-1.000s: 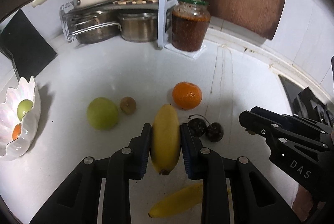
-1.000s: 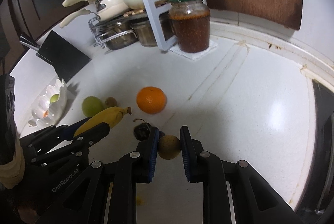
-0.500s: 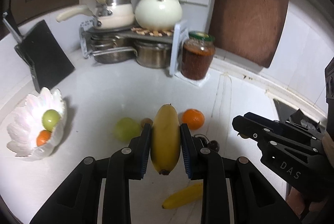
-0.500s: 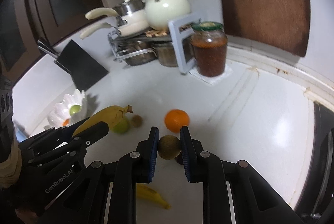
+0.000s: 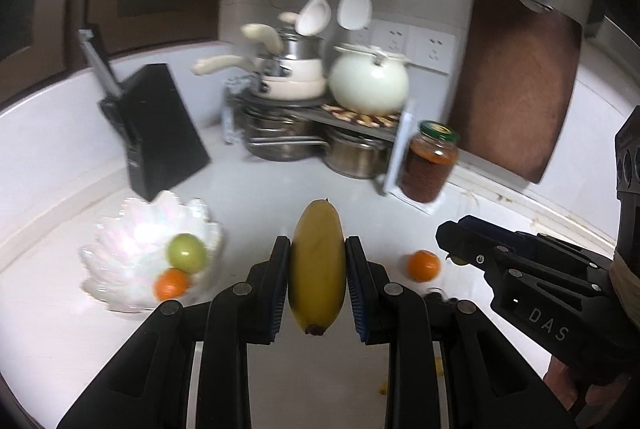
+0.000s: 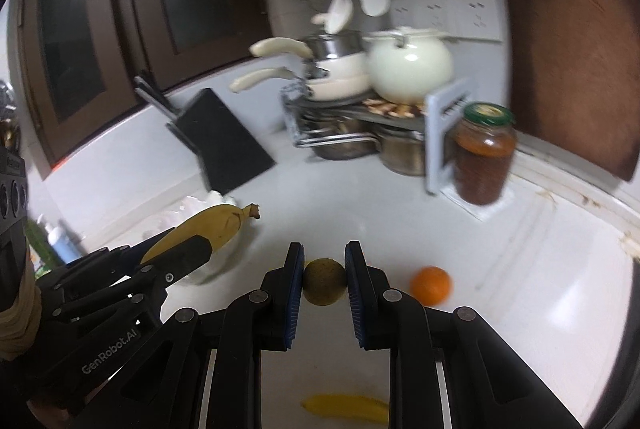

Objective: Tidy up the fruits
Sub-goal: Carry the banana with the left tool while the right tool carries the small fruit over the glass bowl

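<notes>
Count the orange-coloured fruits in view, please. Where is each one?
2. One orange fruit in the bowl lies in the white shell-shaped bowl below a green fruit; one loose orange sits on the white counter. Others may be hidden behind the claws.

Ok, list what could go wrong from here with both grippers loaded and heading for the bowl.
1. The white bowl already holds a green fruit and a small orange; the long banana in the left gripper may not seat and could roll out.
2. The right gripper pinches the small round brown fruit only at its sides; it might slip.
3. The two grippers sit close together and could collide over the bowl.
</notes>
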`<state>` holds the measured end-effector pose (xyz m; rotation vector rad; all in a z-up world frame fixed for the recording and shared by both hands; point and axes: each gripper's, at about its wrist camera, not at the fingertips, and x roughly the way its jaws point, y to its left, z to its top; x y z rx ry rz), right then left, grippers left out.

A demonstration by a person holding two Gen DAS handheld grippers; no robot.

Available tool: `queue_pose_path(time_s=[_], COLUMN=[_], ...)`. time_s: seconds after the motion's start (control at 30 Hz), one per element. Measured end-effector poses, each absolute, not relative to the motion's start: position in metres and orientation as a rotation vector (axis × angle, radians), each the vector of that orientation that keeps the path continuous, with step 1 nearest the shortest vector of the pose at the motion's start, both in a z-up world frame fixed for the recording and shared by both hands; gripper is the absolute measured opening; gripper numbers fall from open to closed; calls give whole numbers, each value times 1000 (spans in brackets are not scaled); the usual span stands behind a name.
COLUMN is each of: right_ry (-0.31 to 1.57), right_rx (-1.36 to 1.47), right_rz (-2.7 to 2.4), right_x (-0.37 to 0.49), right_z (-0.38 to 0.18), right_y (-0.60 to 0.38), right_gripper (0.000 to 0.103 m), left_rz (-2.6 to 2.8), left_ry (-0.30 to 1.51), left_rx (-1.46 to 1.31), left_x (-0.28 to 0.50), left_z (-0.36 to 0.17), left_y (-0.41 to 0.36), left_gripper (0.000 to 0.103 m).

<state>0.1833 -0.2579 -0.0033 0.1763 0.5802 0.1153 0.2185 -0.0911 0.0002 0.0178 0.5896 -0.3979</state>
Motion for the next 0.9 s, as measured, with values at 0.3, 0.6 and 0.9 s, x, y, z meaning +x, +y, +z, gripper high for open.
queue_pose_path(time_s=[0.3,0.6,0.9], right_ry=[544,545,580], right_rx=[141,121,92], right_rz=[223,329,394], right_x=[205,228,259], right_z=[11,15,6], right_y=[-204,-154,-110], right_gripper=[23,23,23], left_rz=[-287,-200,-157], left_ry=[549,529,555], left_rx=[6,9,18], left_x=[223,228,247], left_z=[11,14,5], left_y=[-35,14,50], left_gripper=[28,28,28])
